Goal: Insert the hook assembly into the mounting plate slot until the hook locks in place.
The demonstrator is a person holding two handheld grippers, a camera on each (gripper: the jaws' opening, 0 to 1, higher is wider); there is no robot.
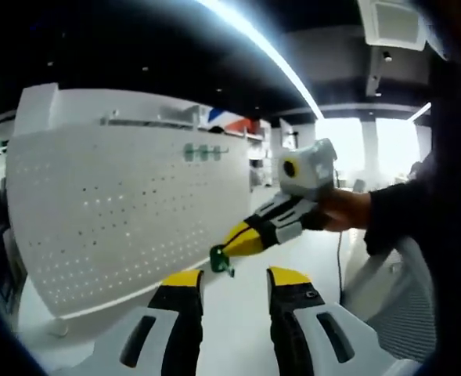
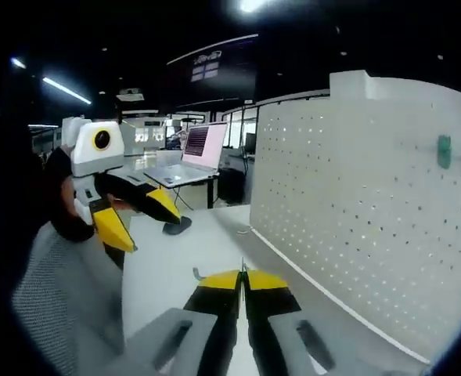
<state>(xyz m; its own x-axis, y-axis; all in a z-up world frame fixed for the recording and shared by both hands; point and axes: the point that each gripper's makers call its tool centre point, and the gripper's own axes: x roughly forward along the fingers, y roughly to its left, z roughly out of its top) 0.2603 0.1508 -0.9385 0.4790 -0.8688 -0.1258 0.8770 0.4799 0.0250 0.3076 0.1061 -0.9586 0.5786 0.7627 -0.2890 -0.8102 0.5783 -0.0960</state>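
1. Left gripper view: the left gripper [image 1: 233,283] rises from the bottom with its two yellow-tipped jaws spread apart and nothing between them.
2. Just ahead of those jaws, the right gripper [image 1: 228,252] reaches in from the right, held by a person's hand [image 1: 341,210]. Its jaws are pressed together on a small green hook [image 1: 221,261].
3. Beyond and to the left of both grippers stands a white pegboard [image 1: 128,211], the mounting plate, upright on a white bench [image 1: 238,313]. Three green hooks [image 1: 202,152] already hang near its top edge.
4. Right gripper view: the right gripper [image 2: 243,276] shows its jaws closed tight. A thin metal part pokes out at the tips; the green hook itself is hard to make out here.
5. To the right of that gripper runs the pegboard [image 2: 371,204]; two hung hooks [image 2: 454,157] sit high up. The left gripper [image 2: 140,215] hovers to the left, jaws parted.
6. Judged from this, the hook is picked up and held near the pegboard's lower corner, apart from its surface. Bringing it to a slot, pushing it in and locking it all remain.
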